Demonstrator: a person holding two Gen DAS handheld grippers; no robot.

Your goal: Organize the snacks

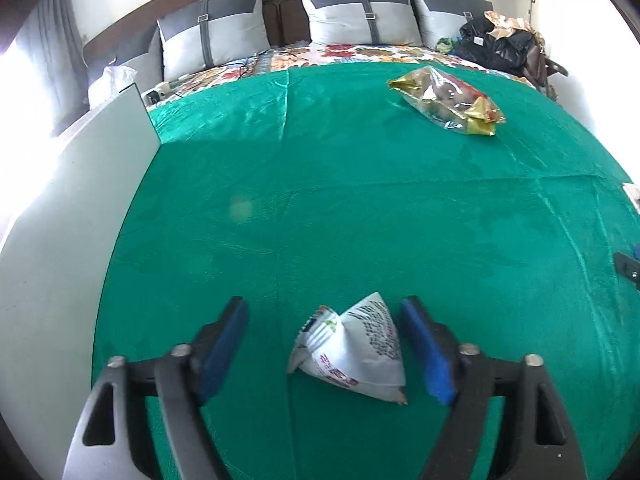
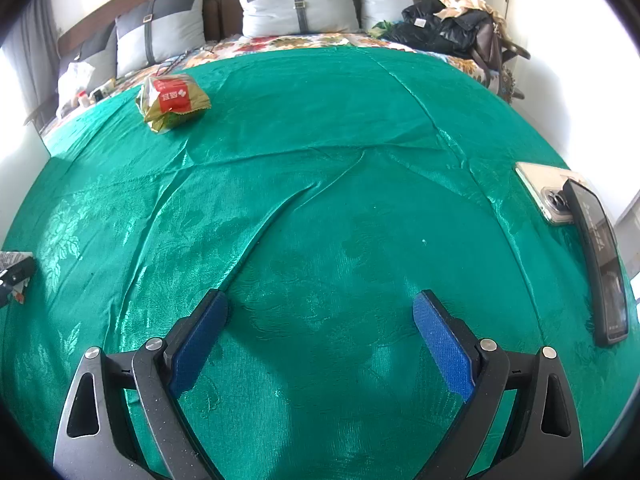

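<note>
Two snack packets show on the green cloth [image 1: 360, 200]. One is a white snack packet [image 1: 354, 354] with dark print and red lettering, lying on the cloth between the two blue pads of the left gripper [image 1: 324, 344]. It sits nearer the right-hand pad, just beside it, with a clear gap to the left-hand pad; whether it touches either pad cannot be told. The left gripper's fingers are spread wide, grasping nothing. The other is a gold-and-clear snack packet [image 1: 446, 100], well apart toward the far side of the cloth; in the right wrist view it shows a red label [image 2: 173, 98]. The right gripper [image 2: 320, 340] is likewise released, fingers apart over bare cloth. Two phones lie at the cloth's right edge: a pale one [image 2: 546, 194] face down, and a dark one [image 2: 600, 256] overlapping its near end. Three grey pillows [image 2: 296, 4] lean on the brown headboard [image 2: 212, 4], beside a heap of dark clothes [image 2: 448, 28]
</note>
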